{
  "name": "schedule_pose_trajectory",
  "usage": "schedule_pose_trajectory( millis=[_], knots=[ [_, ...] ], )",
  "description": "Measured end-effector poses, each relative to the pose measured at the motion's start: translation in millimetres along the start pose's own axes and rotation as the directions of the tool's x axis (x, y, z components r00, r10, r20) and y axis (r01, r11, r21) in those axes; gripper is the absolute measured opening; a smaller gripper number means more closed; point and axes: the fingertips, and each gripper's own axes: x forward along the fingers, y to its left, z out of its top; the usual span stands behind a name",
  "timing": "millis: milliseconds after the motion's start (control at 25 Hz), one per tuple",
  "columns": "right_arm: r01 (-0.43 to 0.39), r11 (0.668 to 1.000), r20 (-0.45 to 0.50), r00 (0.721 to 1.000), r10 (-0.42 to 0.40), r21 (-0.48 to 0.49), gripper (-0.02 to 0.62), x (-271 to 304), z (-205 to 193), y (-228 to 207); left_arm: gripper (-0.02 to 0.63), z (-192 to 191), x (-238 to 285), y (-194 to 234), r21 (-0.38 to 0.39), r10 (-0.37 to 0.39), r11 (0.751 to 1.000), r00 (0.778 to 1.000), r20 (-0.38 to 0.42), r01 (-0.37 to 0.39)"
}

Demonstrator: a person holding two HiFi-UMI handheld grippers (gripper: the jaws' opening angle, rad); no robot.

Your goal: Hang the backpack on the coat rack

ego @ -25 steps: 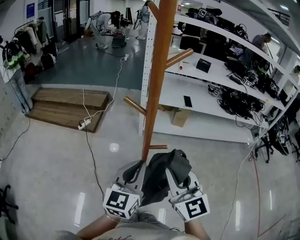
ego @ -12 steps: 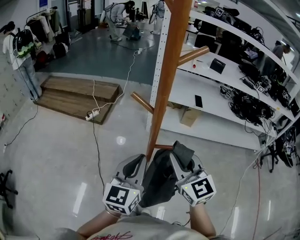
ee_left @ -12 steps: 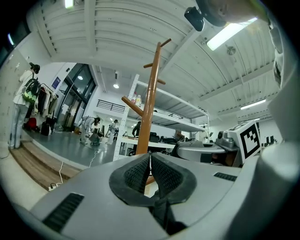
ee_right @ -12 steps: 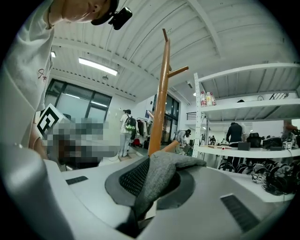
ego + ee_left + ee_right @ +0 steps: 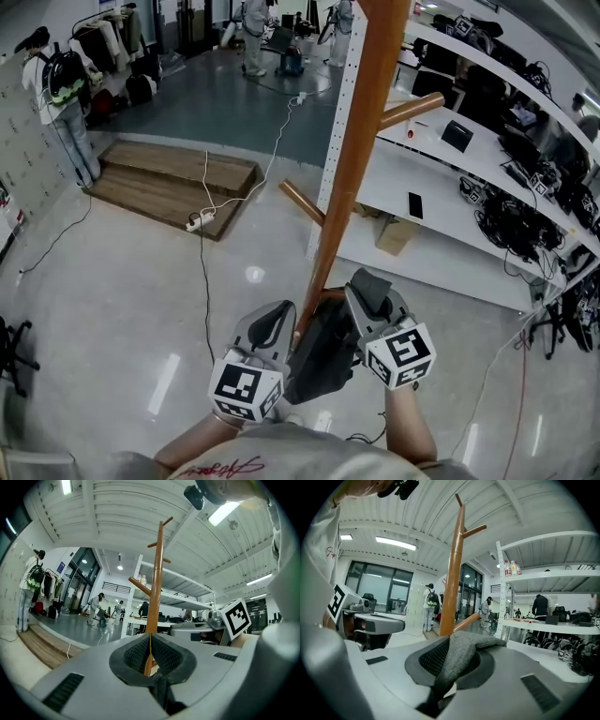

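The dark backpack (image 5: 323,356) hangs between both tools, just beside the near side of the wooden coat rack (image 5: 354,169), low on its pole. The left tool (image 5: 273,324) is pinched together on dark fabric. The right tool (image 5: 368,287) clamps a grey fold.

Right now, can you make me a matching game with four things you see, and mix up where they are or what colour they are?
Things:
1. coat rack
2. backpack
3. shelves
4. wooden platform

Descriptions:
A. lies flat on the floor, far left
B. white, to the right of the coat rack
C. dark, gripped by the left claw and the right claw
D. tall, orange-brown, standing upright

Pairs: 1-D, 2-C, 3-B, 4-A
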Motion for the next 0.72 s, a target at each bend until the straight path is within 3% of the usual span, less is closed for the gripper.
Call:
schedule_pose_trajectory(
  millis=[280, 440, 720],
  knots=[
    [-0.066, 0.998, -0.078, 0.995, 0.066, 0.012, 0.037, 26.5, -27.8, 15.1, 0.021, 1.1, 0.3, 6.0, 0.005, 0.023, 1.0, 1.0, -0.002, -0.023],
    [-0.038, 0.999, -0.116, 0.992, 0.038, 0.003, 0.037, 30.9, -49.1, 11.4, 0.021, -0.8, -0.7, 13.2, 0.001, 0.043, 0.999, 0.999, -0.004, -0.043],
    [-0.032, 0.999, -0.142, 0.989, 0.03, -0.014, 0.037, 34.5, -50.5, 12.6, 0.021, -1.4, -7.8, 20.9, -0.007, 0.051, 0.999, 0.999, -0.004, -0.051]
  ],
)
